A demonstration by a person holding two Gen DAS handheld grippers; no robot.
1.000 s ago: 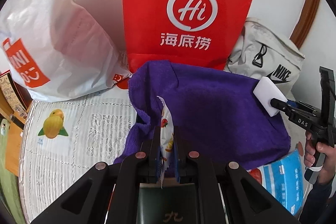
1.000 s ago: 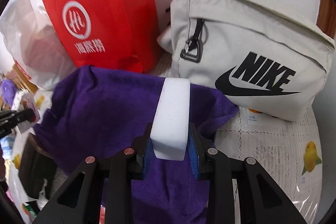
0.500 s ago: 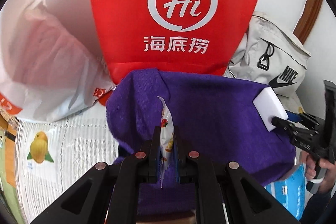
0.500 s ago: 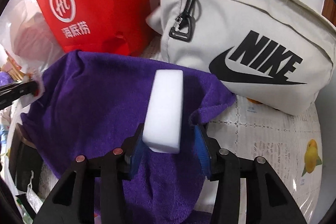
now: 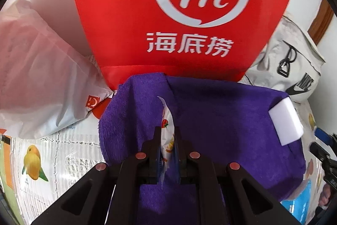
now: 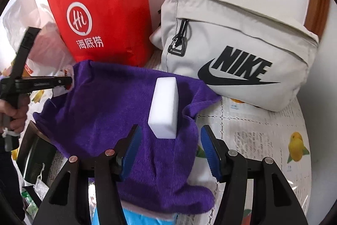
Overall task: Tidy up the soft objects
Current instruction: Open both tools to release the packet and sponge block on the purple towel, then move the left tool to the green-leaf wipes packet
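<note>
Now the right gripper [image 6: 168,147] has let go: its blue-padded jaws, clamped on the white rectangular foam sponge [image 6: 164,107] a second ago, stand spread on either side, and the sponge rests alone on the draped purple terry towel [image 6: 109,102], so that placement looks finished. Meanwhile the left gripper [image 5: 167,140] stays pinched on a thin fruit-printed plastic packet [image 5: 167,125] over the towel's other end. Behind, on the lemon-patterned tablecloth [image 6: 273,136] against a white wall, stand a red paper bag [image 5: 179,14], a beige Nike backpack [image 6: 242,52] and a white plastic bag [image 5: 38,77].
</note>
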